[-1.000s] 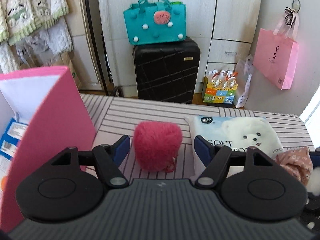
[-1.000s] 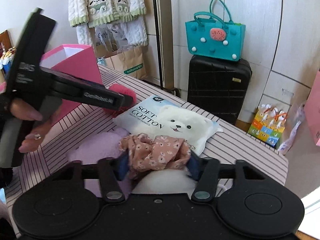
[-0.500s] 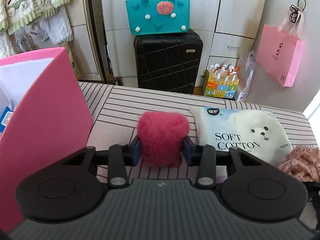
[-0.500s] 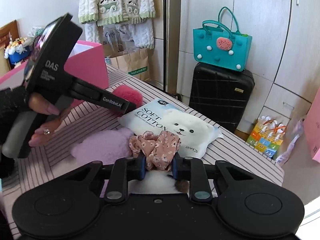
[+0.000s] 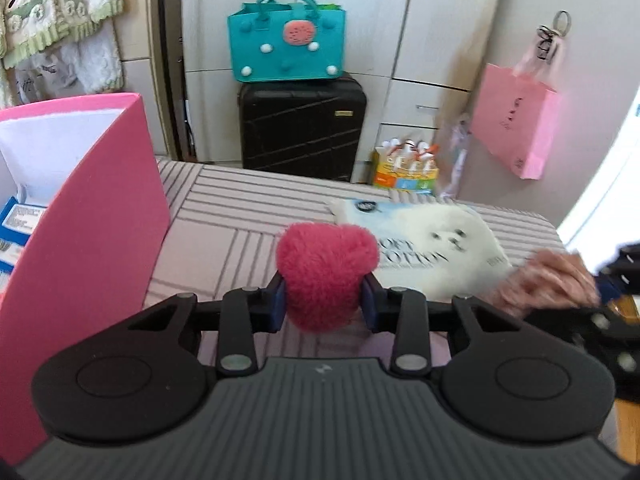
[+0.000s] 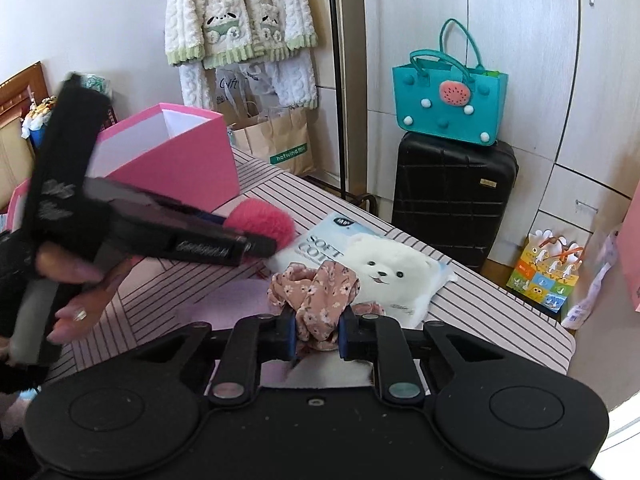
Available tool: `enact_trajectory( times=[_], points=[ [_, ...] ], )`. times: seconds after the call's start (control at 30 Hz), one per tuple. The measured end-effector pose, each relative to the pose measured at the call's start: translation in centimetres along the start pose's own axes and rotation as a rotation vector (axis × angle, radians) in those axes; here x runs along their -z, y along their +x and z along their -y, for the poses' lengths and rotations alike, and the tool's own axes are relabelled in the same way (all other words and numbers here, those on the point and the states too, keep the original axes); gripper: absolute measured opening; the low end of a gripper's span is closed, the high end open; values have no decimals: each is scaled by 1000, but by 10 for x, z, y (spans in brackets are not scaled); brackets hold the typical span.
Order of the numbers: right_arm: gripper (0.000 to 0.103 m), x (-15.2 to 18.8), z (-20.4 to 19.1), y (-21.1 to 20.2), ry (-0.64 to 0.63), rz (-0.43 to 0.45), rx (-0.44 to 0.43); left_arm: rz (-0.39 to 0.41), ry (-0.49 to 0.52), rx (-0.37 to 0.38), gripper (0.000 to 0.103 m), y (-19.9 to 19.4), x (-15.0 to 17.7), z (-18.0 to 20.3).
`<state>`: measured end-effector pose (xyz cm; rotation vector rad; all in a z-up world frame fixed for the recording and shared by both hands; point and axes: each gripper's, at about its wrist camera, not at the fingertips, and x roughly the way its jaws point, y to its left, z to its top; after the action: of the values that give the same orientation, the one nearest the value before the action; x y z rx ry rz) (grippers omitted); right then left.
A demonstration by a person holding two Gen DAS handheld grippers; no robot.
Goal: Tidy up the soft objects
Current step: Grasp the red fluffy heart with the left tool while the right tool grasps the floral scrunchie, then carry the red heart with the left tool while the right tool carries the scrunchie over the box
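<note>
Your left hand-held gripper (image 5: 324, 306) has just been closing, and its blue pads now press both flanks of the red plush pom-pom (image 5: 326, 274). The pom-pom is a squat, rounded tuft with a dimple on top, so it has no clear long axis; its fuzzy bulk bulges above the pads, over the striped tabletop (image 5: 240, 216). From the right wrist view, it sticks out past the fingertips, raised off the surface.

Your right hand-held gripper (image 6: 318, 332) is pinched as tight as it goes on the floral scrunchie (image 6: 316, 292), a gathered ring of thin pink fabric with small flowers. The loop stands up and away from the pads, folded into crumpled lobes. It sits over the near edge of the soft-cotton tissue pack (image 6: 384, 268), a flat glossy pouch printed with a white bear, lying with its long side running away to the right.

A pale lilac fluffy piece (image 6: 236, 300) lies on the tabletop just left of the scrunchie; its shape is mostly hidden. The pink cardboard box (image 5: 92, 216) stands open at the left, its stiff smooth wall close beside the left hand-held gripper, with blue-and-white packs inside.

Behind the tabletop, a teal felt tote (image 5: 286, 48) sits on a black hard-shell suitcase (image 5: 302, 130), and a pink paper bag (image 5: 516, 128) hangs on the wall.
</note>
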<state>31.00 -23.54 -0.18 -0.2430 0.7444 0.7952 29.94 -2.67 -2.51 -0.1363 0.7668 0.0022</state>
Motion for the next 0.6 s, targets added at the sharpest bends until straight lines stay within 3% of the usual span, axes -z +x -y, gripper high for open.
enact_trajectory(
  times=[0.3,0.6],
  points=[
    [22,-5,-14,-20,23,23,28,38,36,38,35,-36,12,3],
    [22,-9,-27,-41,66,38,-3,35,61,142,35,-77,19,-7]
  ],
)
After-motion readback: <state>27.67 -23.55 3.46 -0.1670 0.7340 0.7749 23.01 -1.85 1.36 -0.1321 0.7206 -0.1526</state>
